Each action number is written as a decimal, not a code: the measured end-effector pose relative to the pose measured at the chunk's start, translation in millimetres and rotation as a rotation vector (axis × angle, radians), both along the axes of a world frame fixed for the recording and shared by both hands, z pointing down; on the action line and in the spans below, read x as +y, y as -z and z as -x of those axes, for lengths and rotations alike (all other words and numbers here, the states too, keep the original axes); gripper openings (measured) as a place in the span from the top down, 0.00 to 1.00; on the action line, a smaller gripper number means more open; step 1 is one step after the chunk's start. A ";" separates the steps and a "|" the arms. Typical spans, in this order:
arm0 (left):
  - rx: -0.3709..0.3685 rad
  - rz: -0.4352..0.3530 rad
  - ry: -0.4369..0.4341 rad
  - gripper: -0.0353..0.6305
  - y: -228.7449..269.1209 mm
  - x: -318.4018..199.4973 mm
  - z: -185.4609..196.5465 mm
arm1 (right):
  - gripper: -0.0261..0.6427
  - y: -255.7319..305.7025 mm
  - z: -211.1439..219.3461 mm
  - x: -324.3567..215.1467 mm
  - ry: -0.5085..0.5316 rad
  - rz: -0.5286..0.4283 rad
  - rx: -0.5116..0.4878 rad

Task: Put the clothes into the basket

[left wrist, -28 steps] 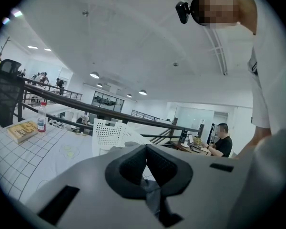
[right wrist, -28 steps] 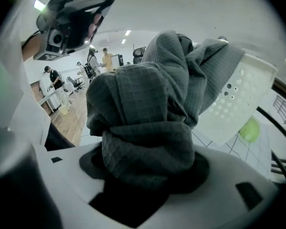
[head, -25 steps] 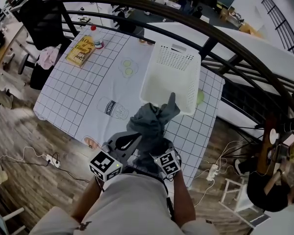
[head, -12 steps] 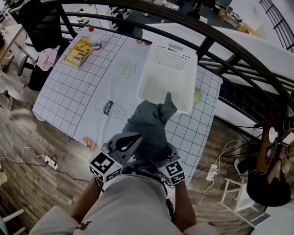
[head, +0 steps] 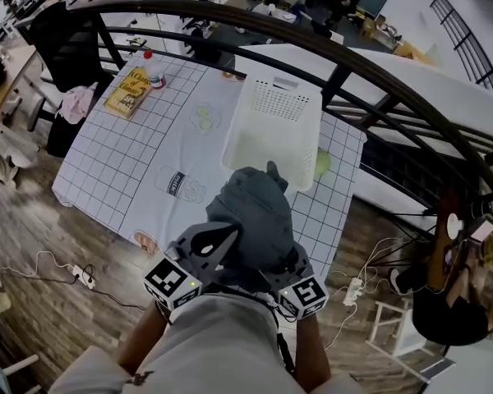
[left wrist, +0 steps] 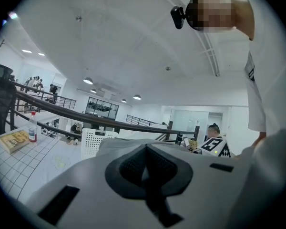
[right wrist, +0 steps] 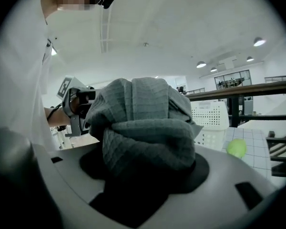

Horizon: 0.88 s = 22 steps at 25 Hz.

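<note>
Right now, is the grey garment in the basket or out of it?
Out. The grey garment hangs bunched in the right gripper's jaws over the table's near edge, short of the white basket.

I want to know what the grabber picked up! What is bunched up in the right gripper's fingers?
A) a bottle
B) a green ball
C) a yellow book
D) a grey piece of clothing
D: in the right gripper view, the grey garment sits bunched in the right gripper, with folds of ribbed cloth filling the space between its fingers.
</note>
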<state>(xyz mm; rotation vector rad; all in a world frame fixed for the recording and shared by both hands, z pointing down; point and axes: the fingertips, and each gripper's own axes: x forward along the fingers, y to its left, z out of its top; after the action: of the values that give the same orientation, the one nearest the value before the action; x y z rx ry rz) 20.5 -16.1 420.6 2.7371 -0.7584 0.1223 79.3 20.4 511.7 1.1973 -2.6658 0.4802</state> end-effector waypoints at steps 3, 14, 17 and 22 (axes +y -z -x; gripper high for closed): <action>0.013 -0.027 0.000 0.94 12.8 -0.8 -6.0 | 0.50 20.1 -12.4 -3.5 -0.039 -0.039 -0.044; 0.027 -0.109 0.023 0.94 51.9 -5.6 -24.9 | 0.50 71.6 -56.8 -24.0 -0.110 -0.124 -0.129; 0.025 -0.125 0.021 0.94 57.3 -8.3 -28.1 | 0.50 81.8 -64.4 -32.0 -0.133 -0.131 -0.142; 0.036 -0.138 -0.003 0.94 61.4 -18.9 -31.1 | 0.50 97.2 -67.8 -46.1 -0.177 -0.144 -0.184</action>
<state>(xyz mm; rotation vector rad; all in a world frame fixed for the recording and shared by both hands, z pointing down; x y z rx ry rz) 51.6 -35.0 359.2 2.8615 -0.7802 0.0227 147.0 -25.7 414.5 1.5087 -2.8024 0.4505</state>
